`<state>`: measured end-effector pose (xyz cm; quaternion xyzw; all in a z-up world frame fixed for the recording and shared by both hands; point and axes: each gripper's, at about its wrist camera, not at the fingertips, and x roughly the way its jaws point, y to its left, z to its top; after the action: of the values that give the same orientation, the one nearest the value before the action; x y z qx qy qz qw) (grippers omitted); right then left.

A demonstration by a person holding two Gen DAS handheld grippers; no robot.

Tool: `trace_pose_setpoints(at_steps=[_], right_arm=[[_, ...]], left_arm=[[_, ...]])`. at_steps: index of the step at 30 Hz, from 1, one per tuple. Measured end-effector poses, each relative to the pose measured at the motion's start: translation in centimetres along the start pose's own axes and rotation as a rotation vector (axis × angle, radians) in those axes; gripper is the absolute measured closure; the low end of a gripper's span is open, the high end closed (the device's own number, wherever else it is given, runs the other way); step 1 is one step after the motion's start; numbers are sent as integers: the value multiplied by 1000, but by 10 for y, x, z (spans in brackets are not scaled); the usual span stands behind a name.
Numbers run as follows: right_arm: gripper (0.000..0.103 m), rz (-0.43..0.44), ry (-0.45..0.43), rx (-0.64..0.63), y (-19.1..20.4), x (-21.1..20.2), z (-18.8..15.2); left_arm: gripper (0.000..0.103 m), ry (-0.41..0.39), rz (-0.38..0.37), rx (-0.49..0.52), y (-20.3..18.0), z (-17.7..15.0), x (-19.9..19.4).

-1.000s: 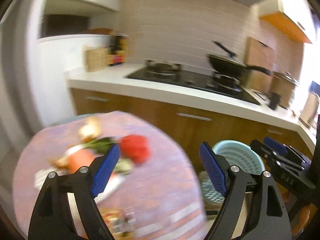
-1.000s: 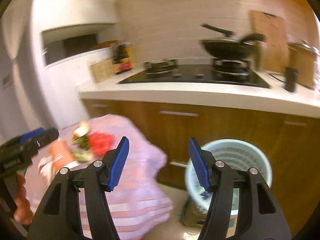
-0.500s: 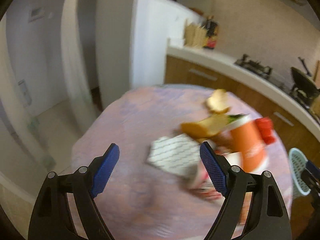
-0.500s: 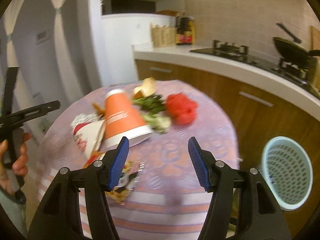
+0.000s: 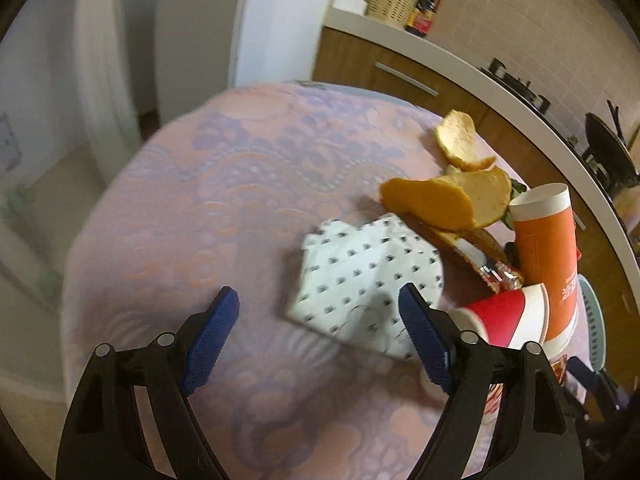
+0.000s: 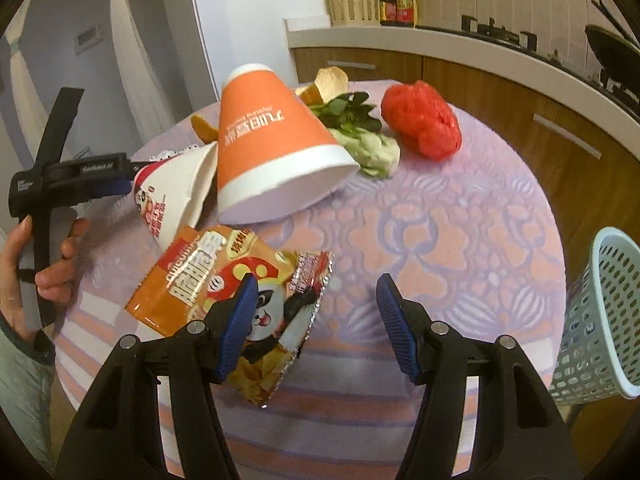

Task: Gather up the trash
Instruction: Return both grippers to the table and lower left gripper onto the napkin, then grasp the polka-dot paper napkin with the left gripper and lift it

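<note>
Trash heaped on round table (image 5: 168, 208) under lilac-and-pink patterned cloth. Left claw (image 5: 318, 332) spread wide, nothing between its blue pads, hanging just above cloth. White dotted wrapper (image 5: 368, 276) lying just ahead, its near edge between the tips and closer to right-hand pad. Red-and-white cup (image 5: 508, 316) tipped on its side just beyond right-hand pad; tall orange cup (image 5: 546, 256) right of that, farther out. Orange peel (image 5: 448, 196) ahead and to right, second curl of peel (image 5: 458, 142) beyond it. Right claw (image 6: 314, 310) also spread wide and gripping nothing, low over near edge of table. Orange snack bag (image 6: 224, 280) flat on cloth, partly under left-hand pad, torn foil end toward gap between tips. Orange cup (image 6: 272, 152) on its side ahead and left, mouth facing claw; red-and-white cup (image 6: 172, 196) touching it on left. Green leaves (image 6: 348, 114) and pale vegetable scrap (image 6: 374, 152) straight ahead past orange cup. Crumpled red bag (image 6: 420, 124) ahead, slightly right, well apart from pads. Pale blue waste basket (image 6: 604, 316) off table edge at far right. Left claw (image 6: 120, 178) seen at far left, held in bare hand (image 6: 44, 272). Kitchen counter (image 6: 440, 42) along back wall.
</note>
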<state>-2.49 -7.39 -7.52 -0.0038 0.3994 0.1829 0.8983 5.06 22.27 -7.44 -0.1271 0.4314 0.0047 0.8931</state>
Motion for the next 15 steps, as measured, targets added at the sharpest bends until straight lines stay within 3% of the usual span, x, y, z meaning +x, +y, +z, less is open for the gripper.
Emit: trace_pose_setpoints(at_steps=[9, 12, 15], right_arm=[[45, -10, 9, -11, 0, 5, 0], [45, -12, 8, -19, 3, 4, 0], [45, -3, 5, -16, 4, 3, -1]], left_arm=[[81, 2, -24, 38, -19, 2, 8], [93, -15, -11, 52, -22, -2, 2], [98, -46, -29, 45, -21, -6, -7]])
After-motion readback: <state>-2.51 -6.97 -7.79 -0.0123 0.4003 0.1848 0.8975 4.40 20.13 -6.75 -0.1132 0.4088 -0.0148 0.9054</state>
